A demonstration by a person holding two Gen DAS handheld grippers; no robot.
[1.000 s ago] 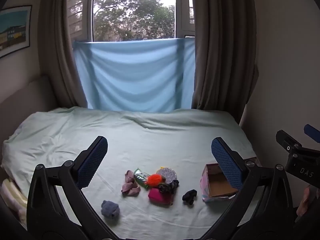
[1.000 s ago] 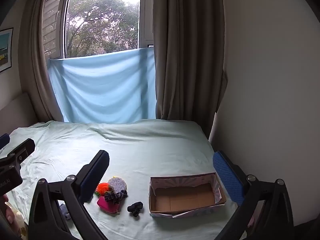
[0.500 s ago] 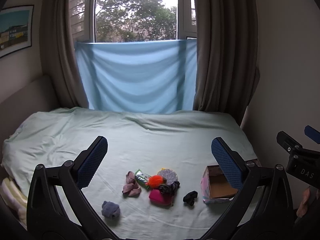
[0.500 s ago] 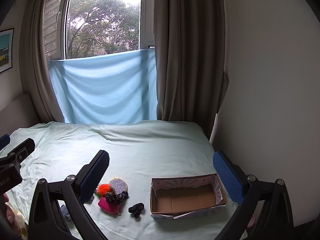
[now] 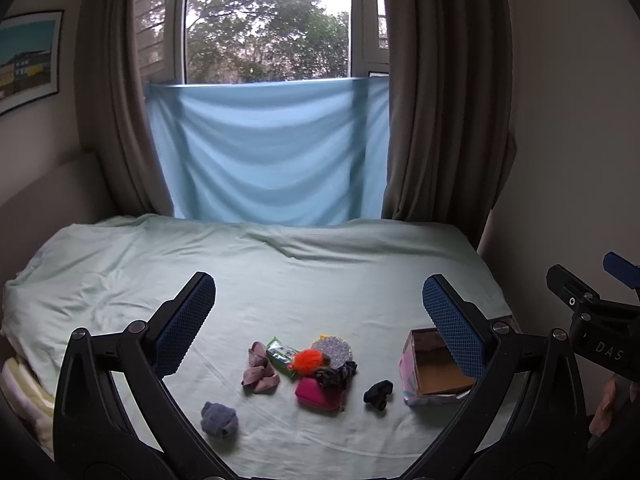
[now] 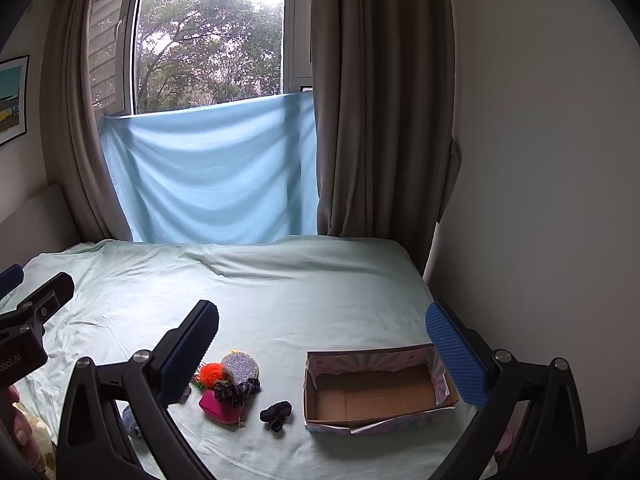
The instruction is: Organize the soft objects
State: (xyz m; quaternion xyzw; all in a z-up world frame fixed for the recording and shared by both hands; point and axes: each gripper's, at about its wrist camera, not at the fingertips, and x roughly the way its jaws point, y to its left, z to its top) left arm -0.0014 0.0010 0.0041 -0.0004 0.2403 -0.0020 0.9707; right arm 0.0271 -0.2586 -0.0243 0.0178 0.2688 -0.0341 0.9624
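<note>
Small soft things lie on the pale green bed sheet (image 5: 320, 280): a blue-grey sock ball (image 5: 219, 420), a mauve cloth (image 5: 259, 370), a green packet (image 5: 282, 354), an orange pompom (image 5: 308, 360), a glittery round pouch (image 5: 332, 350), a dark scrunchie (image 5: 336, 374), a pink purse (image 5: 316, 394) and a black scrunchie (image 5: 378, 393). An open empty cardboard box (image 6: 376, 394) stands to their right. My left gripper (image 5: 318, 312) is open, held above and short of the pile. My right gripper (image 6: 322, 340) is open, above and short of the box.
The bed runs to a window with brown curtains (image 6: 380, 120) and a light blue cloth (image 5: 272, 152) hung across it. A wall (image 6: 540, 160) borders the bed on the right. Pale folded bedding (image 5: 20, 392) lies at the bed's left edge.
Both views have shifted slightly, with the objects a little lower and farther in frame. Both grippers stay open and nothing on the bed has moved.
</note>
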